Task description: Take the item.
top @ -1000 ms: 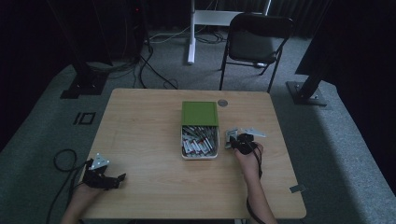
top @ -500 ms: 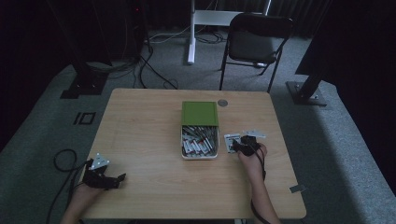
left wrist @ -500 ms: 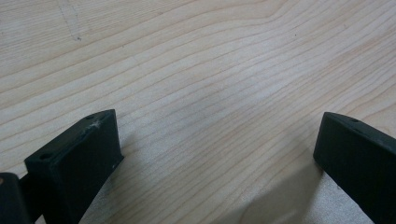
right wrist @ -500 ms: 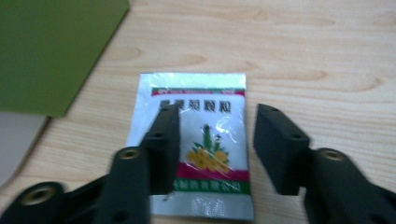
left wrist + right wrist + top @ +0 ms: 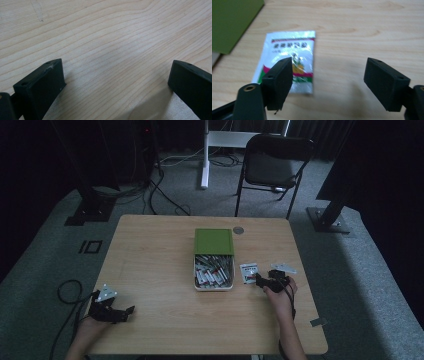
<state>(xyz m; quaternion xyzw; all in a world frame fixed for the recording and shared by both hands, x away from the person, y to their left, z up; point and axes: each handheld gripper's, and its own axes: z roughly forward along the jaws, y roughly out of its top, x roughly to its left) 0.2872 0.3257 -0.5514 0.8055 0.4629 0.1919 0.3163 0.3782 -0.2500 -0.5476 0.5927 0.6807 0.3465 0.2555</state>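
One sachet (image 5: 289, 63) was laid flat on the table (image 5: 150, 265) beside the box (image 5: 214, 270); the right gripper (image 5: 328, 72), just opened, stood apart and empty; more sachets remained boxed

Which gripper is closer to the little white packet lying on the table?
The right. The right gripper sits just beside the packet, jaws open and not holding it. The left gripper rests far off at the table's near left edge.
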